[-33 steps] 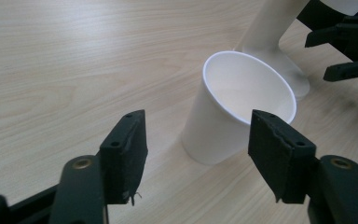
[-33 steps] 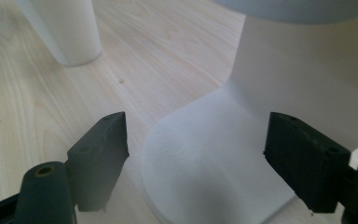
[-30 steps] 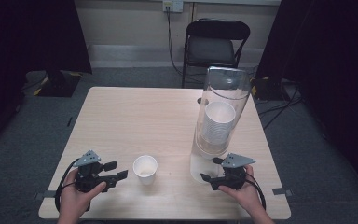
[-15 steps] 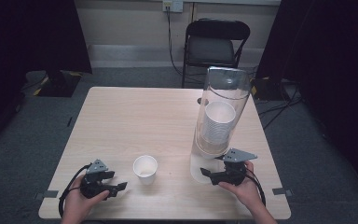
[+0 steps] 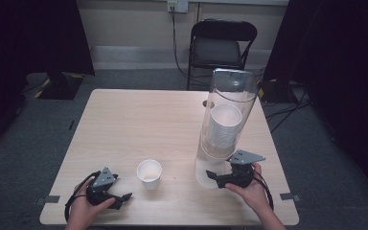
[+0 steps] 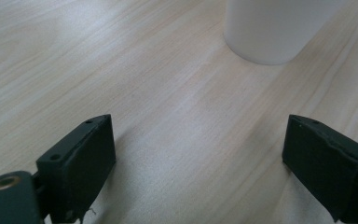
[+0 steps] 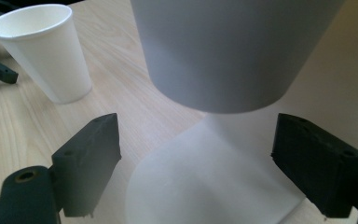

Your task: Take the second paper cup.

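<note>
Currently the right gripper (image 5: 214,175) sits low at the foot of the clear cup dispenser (image 5: 227,120), jaws wide apart either side of the lowest cup in the stack (image 7: 233,51), which pokes out of the bottom, probably lined up to pinch and pull it down. Left gripper (image 5: 124,196) rests on the table (image 5: 139,120), jaws apart and empty, aimed at the loose paper cup (image 5: 149,173) standing upright, mouth up, near the front edge. Dispenser's long axis is vertical, leaning slightly.

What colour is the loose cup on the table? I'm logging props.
White. The cup shows best in the right gripper view.
</note>
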